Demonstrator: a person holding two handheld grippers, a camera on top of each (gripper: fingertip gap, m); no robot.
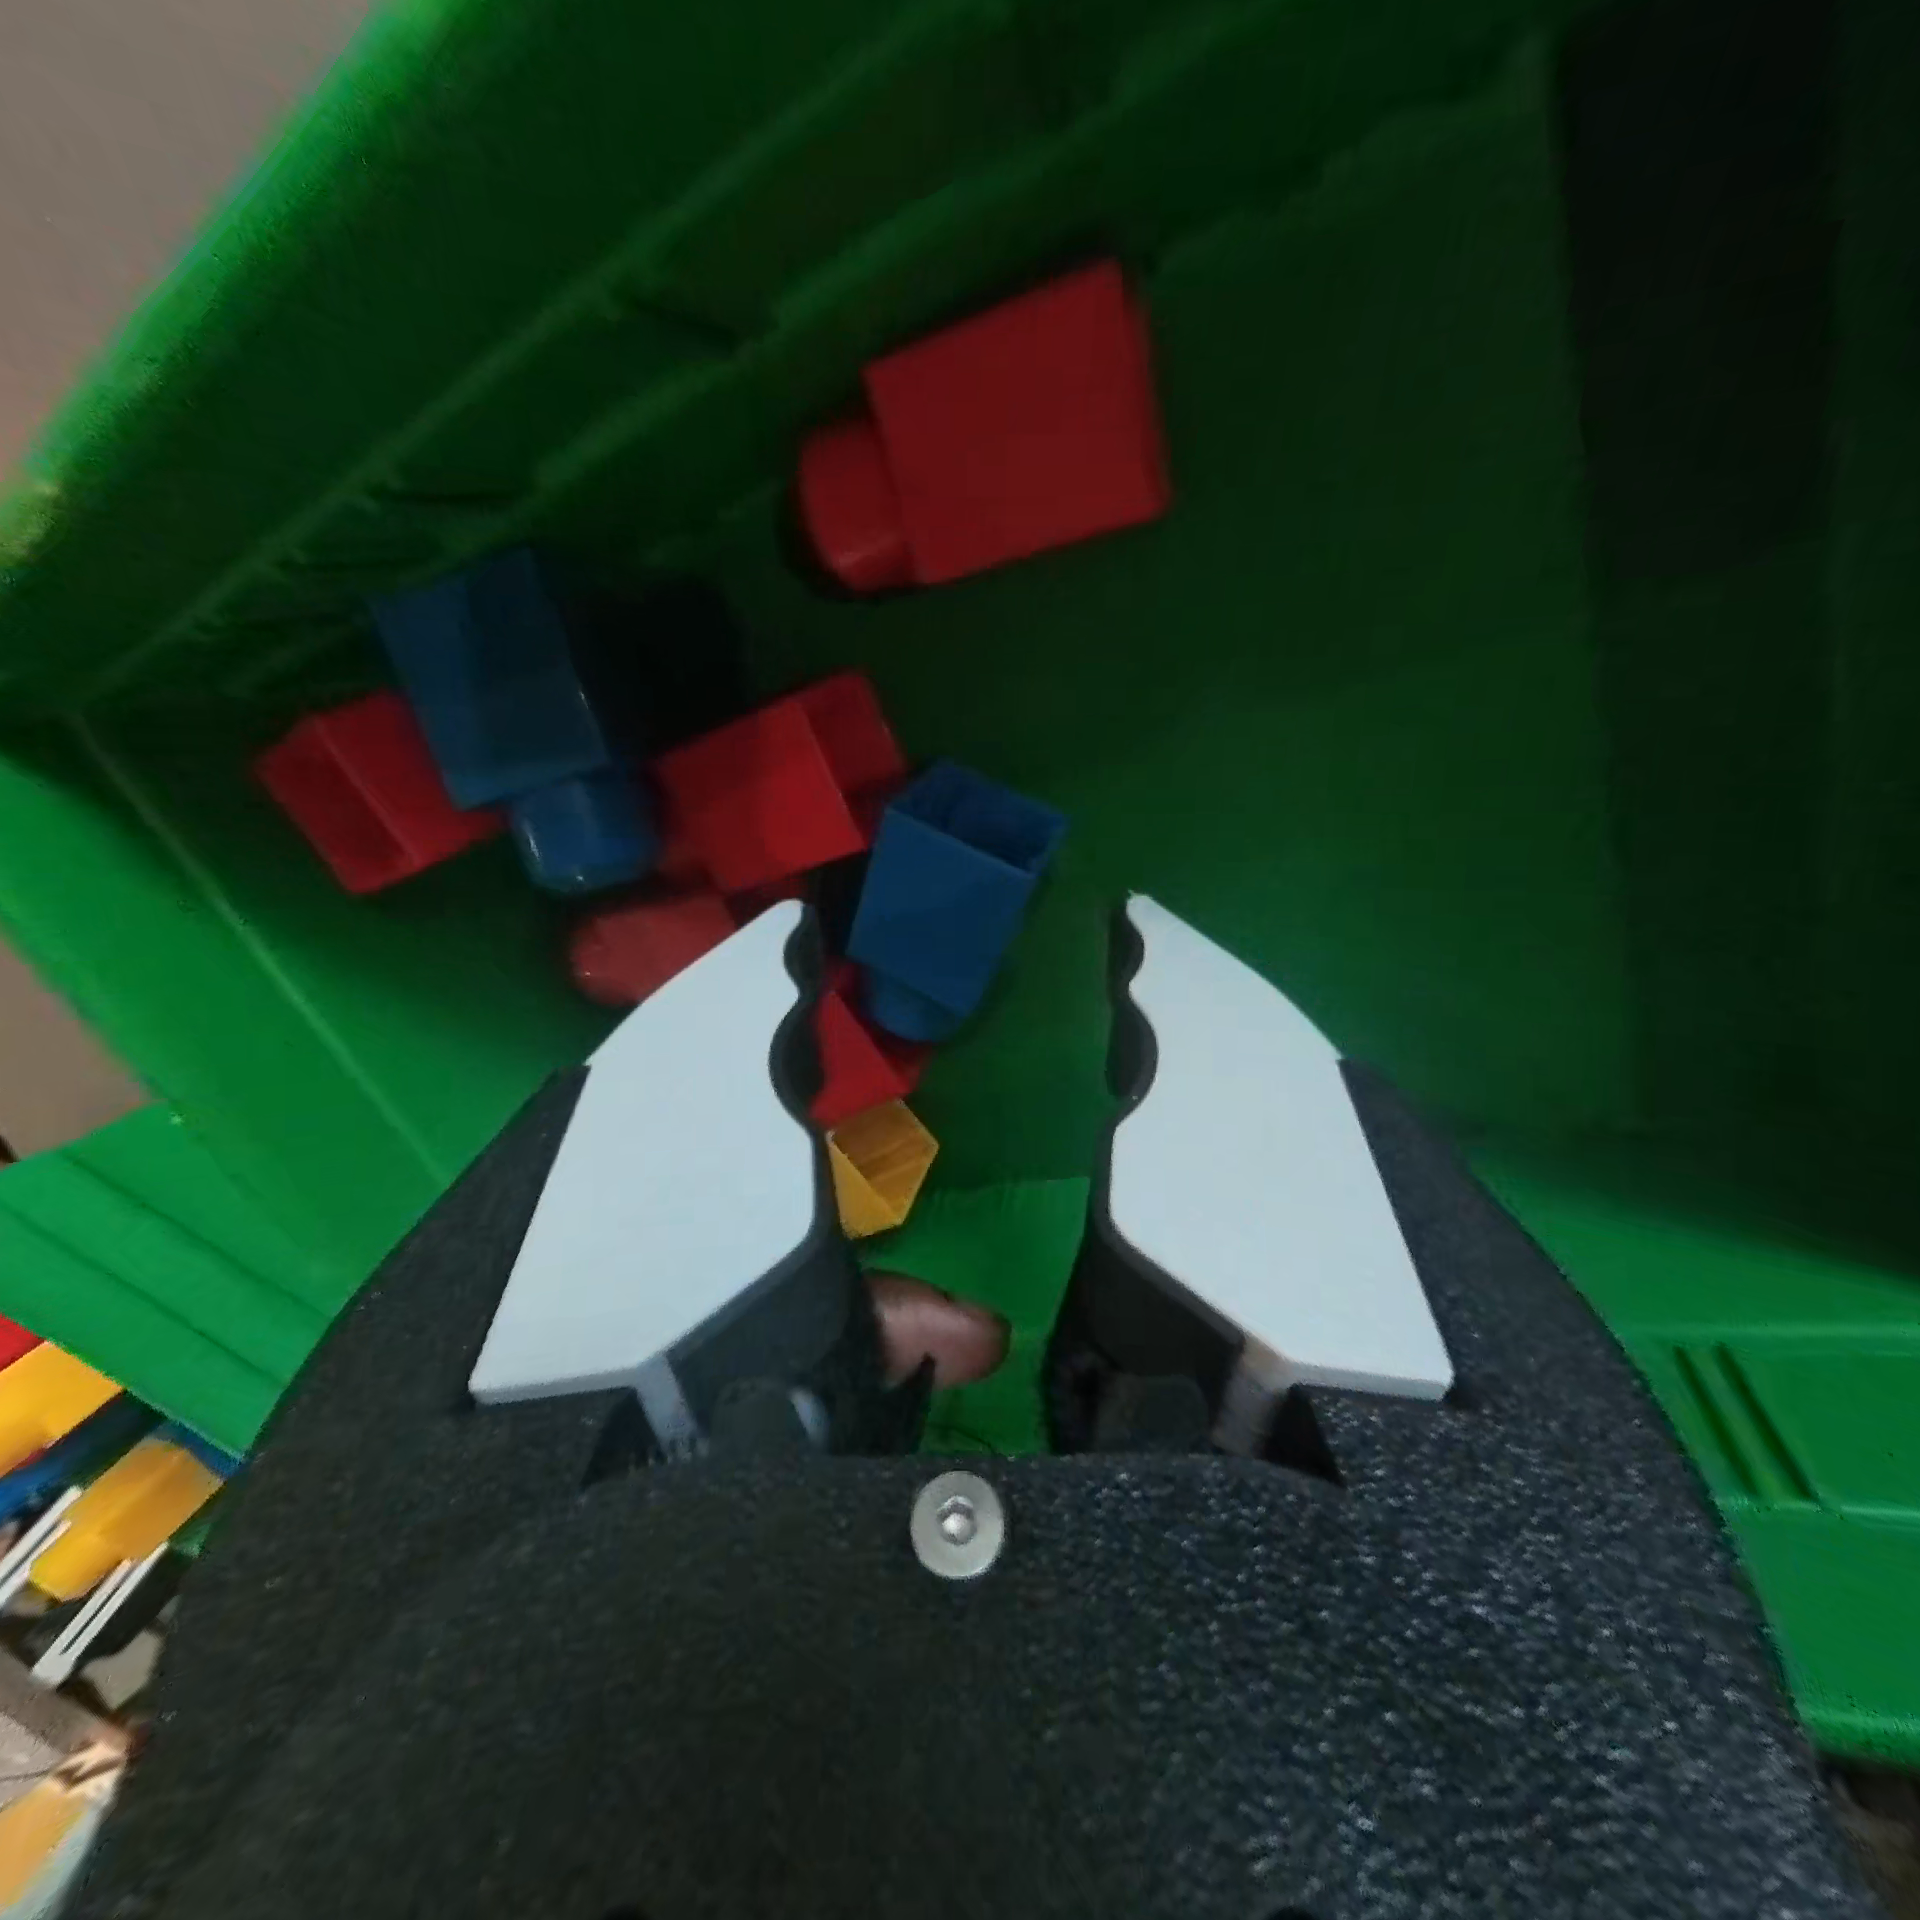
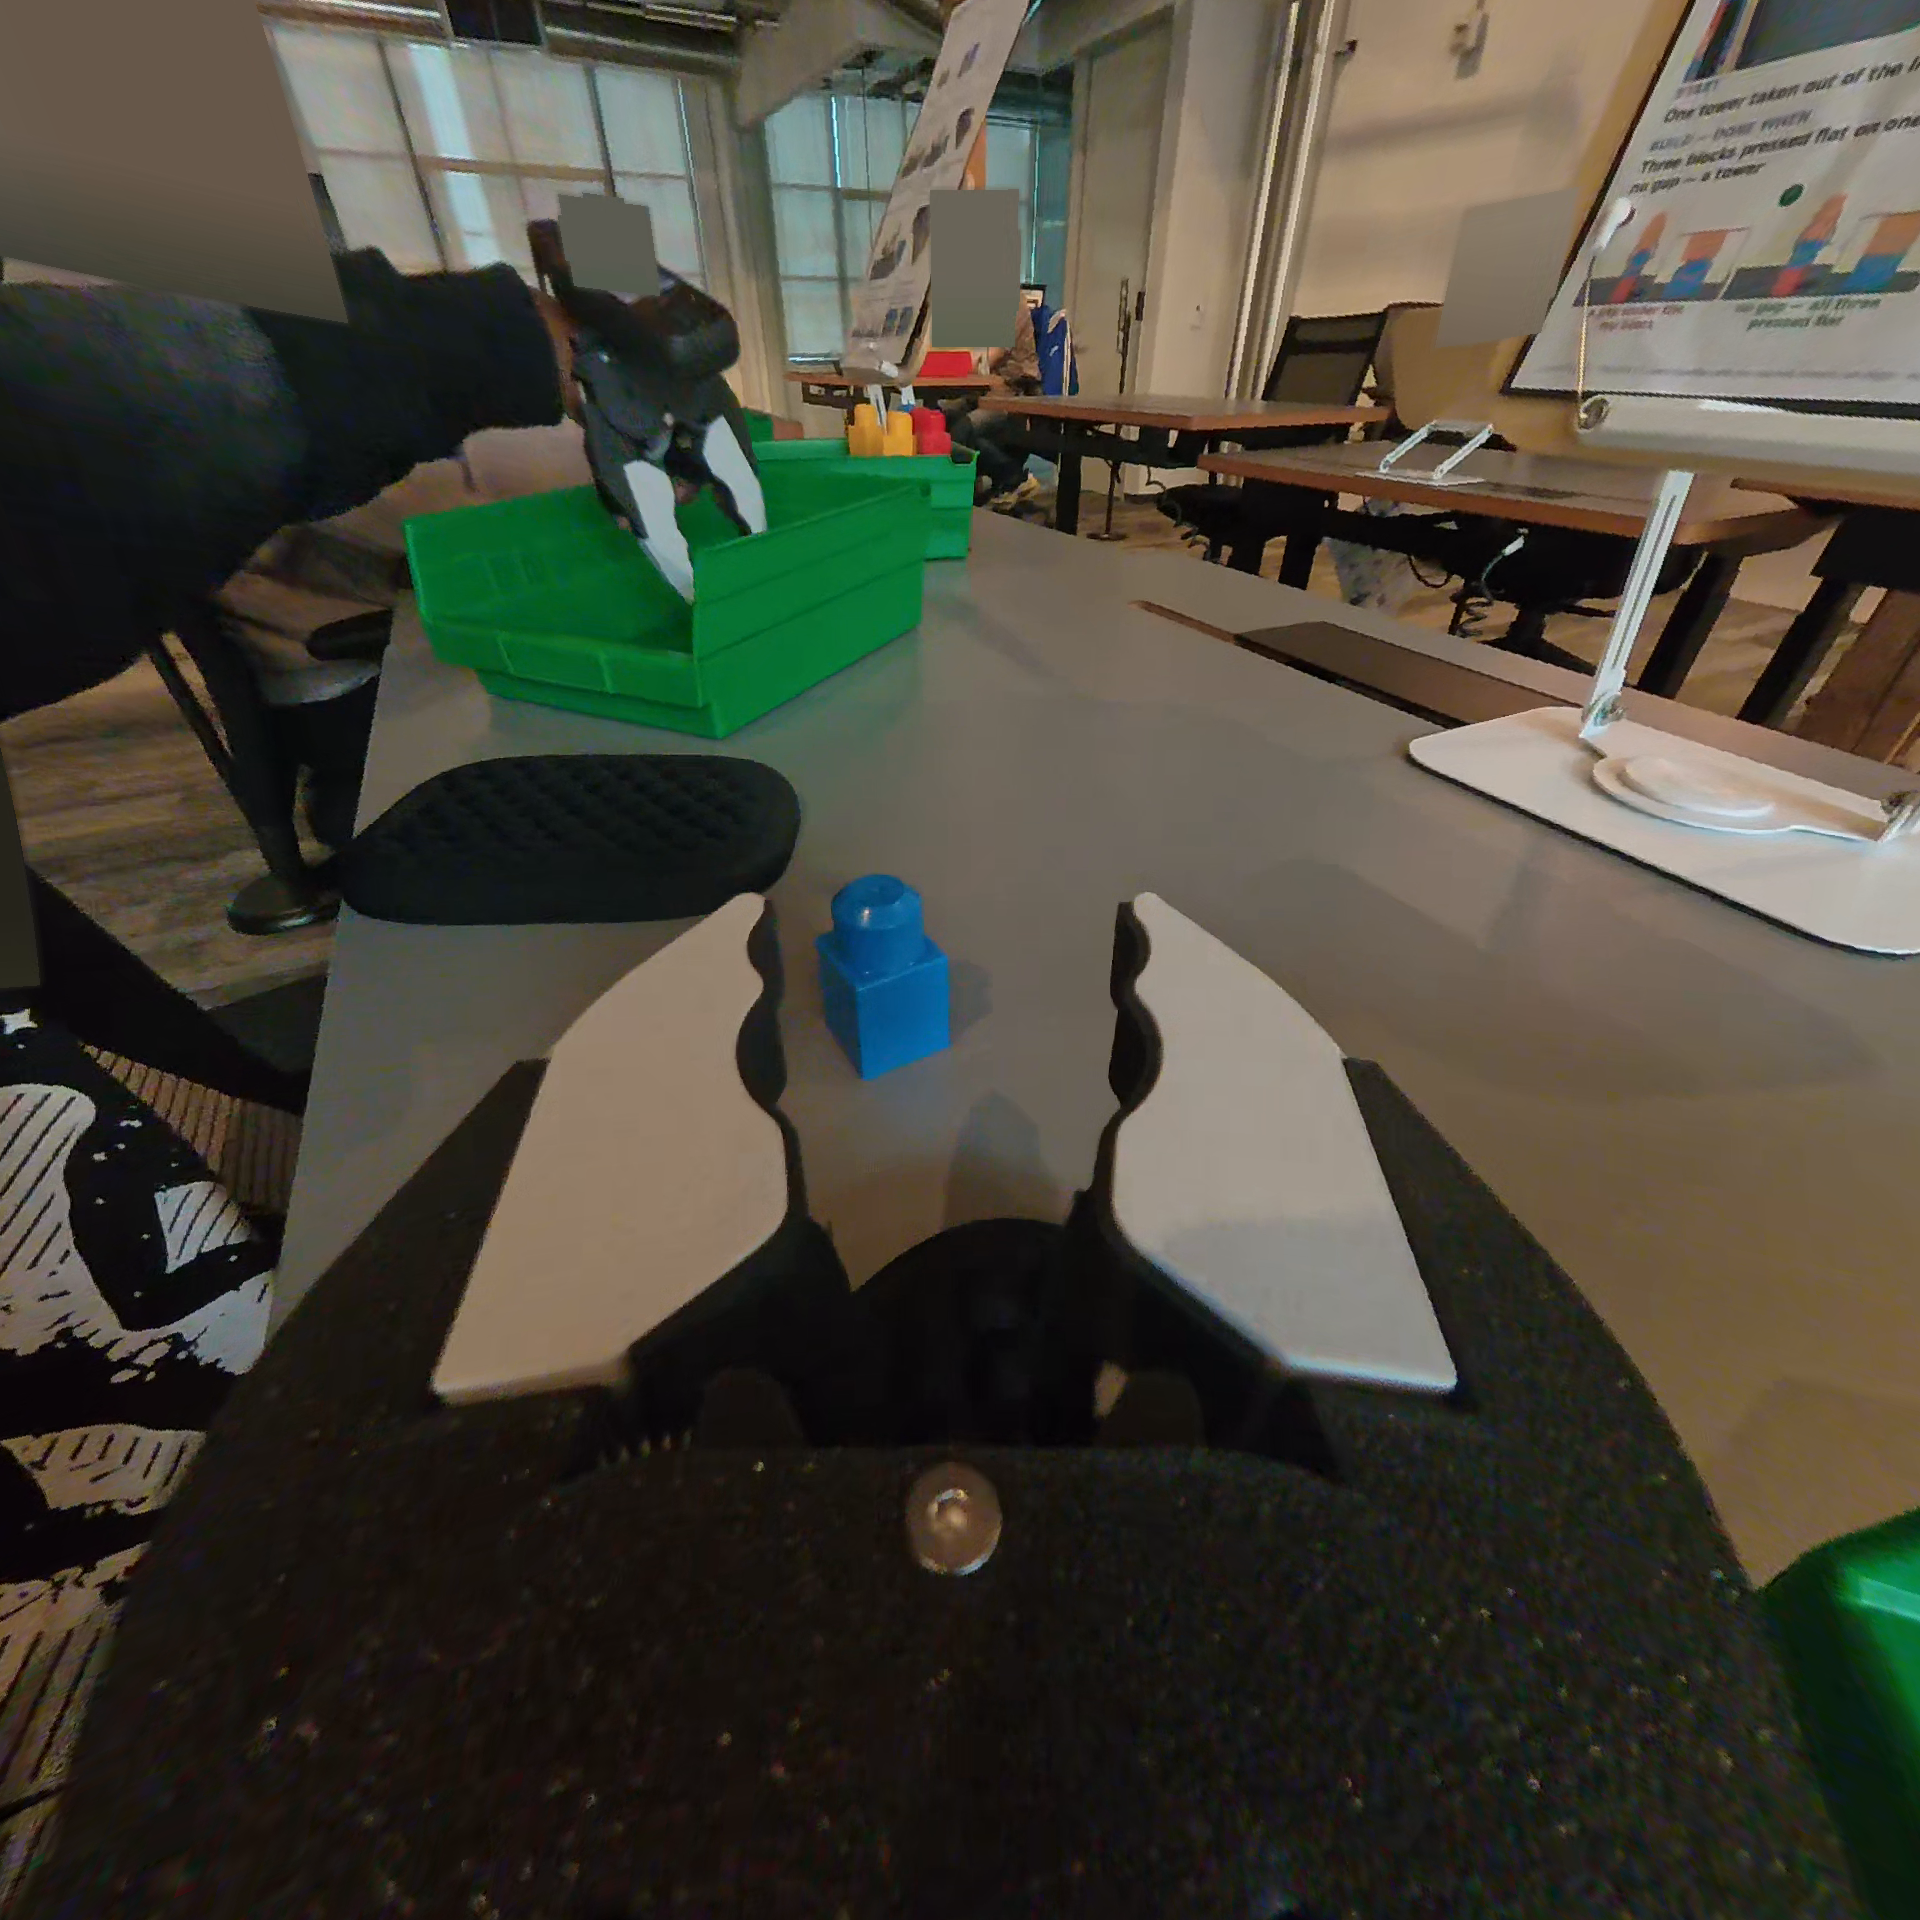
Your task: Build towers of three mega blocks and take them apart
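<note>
My left gripper (image 1: 961, 920) is open and empty, reaching down into a green bin (image 1: 1351, 727). Loose blocks lie in the bin: a blue block (image 1: 951, 894) on its side just ahead of the fingertips, a red block (image 1: 857, 1060) and a yellow block (image 1: 878, 1164) between the fingers, another blue block (image 1: 499, 717) and more red ones (image 1: 997, 436). My right gripper (image 2: 940, 914) is open and empty, low over the grey table (image 2: 1195, 831). One blue block (image 2: 883, 982) stands upright on the table between its fingertips, untouched. The left gripper (image 2: 707, 540) also shows over the green bin (image 2: 665, 613).
A black mesh pad (image 2: 571, 836) lies left of the blue block. A white stand (image 2: 1683, 800) holding an instruction sheet is at the right. A second green bin (image 2: 925, 478) with a yellow and red block lies behind. Another green thing (image 2: 1860, 1662) is at the near right. Some 50 centimetres of space lies between my two pairs of fingers. The right tips stand about 15 centimetres off the green thing (image 2: 1860, 1662).
</note>
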